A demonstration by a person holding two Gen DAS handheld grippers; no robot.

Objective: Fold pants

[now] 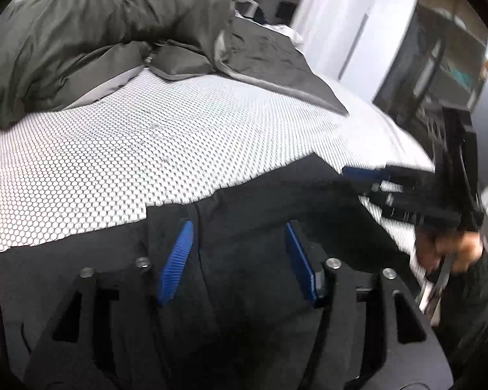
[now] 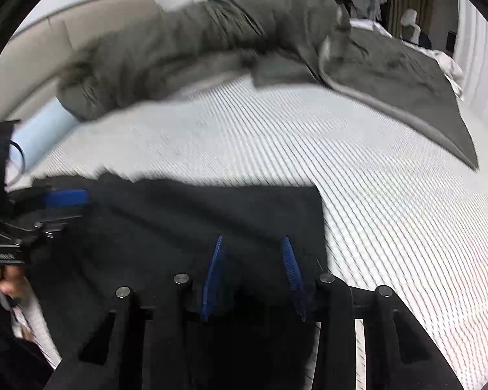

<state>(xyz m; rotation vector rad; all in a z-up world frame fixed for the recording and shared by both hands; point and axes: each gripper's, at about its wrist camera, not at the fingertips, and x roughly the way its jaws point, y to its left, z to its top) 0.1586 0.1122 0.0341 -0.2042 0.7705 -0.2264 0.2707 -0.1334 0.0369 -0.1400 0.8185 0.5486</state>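
Black pants (image 1: 260, 195) lie flat on the white dotted mattress (image 1: 130, 143), near its front edge. In the left wrist view my left gripper (image 1: 238, 226) hovers over the pants, its blue pads wide apart and no cloth pinched between them. My right gripper (image 1: 358, 178) comes in from the right at the pants' far edge, held by a hand (image 1: 455, 250). In the right wrist view the right gripper (image 2: 253, 240) stands open over the pants (image 2: 211, 208), close to their square right corner. The left gripper (image 2: 65, 198) shows at the left edge of that view.
A bunched grey duvet (image 1: 97, 32) lies across the back of the bed, with a dark blanket (image 1: 270, 55) spread to its right. A light blue roll (image 2: 39, 130) rests by the beige headboard (image 2: 32, 48). Dark shelving (image 1: 439, 65) stands beyond the bed's right side.
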